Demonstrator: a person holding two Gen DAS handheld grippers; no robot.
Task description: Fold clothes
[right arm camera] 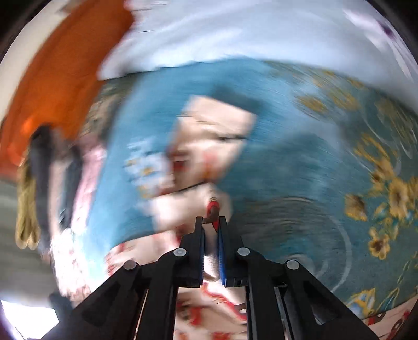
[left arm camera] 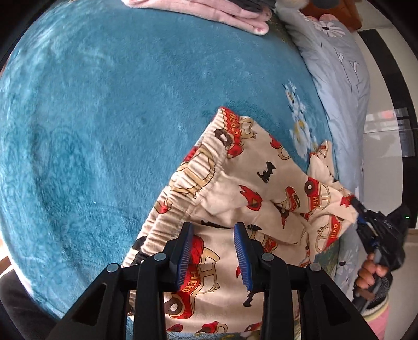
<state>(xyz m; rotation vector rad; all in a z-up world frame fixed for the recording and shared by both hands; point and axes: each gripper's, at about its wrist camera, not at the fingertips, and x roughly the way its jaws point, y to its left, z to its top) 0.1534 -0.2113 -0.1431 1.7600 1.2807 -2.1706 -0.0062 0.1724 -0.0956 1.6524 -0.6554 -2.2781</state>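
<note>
Cream printed trousers (left arm camera: 235, 198) spread on teal plush blanket (left arm camera: 104, 117), waistband toward ten o'clock. Left gripper (left arm camera: 215, 227) hovering over cloth, jaws apart, nothing pinched. Right gripper (right arm camera: 211, 218), at three o'clock in left view, jaws nearly together, clamped on trouser edge. Folded pink garment (left arm camera: 230, 13) at twelve o'clock. Right view heavily blurred.

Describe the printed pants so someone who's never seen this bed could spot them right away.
Start at the big teal plush blanket covering the bed. Near its edge beside the grey floral quilt lie the cream pants, ruffled elastic waistband uppermost. Unlike the plain pink folded clothes at the far end, they carry red cars, flames and black bats.
</note>
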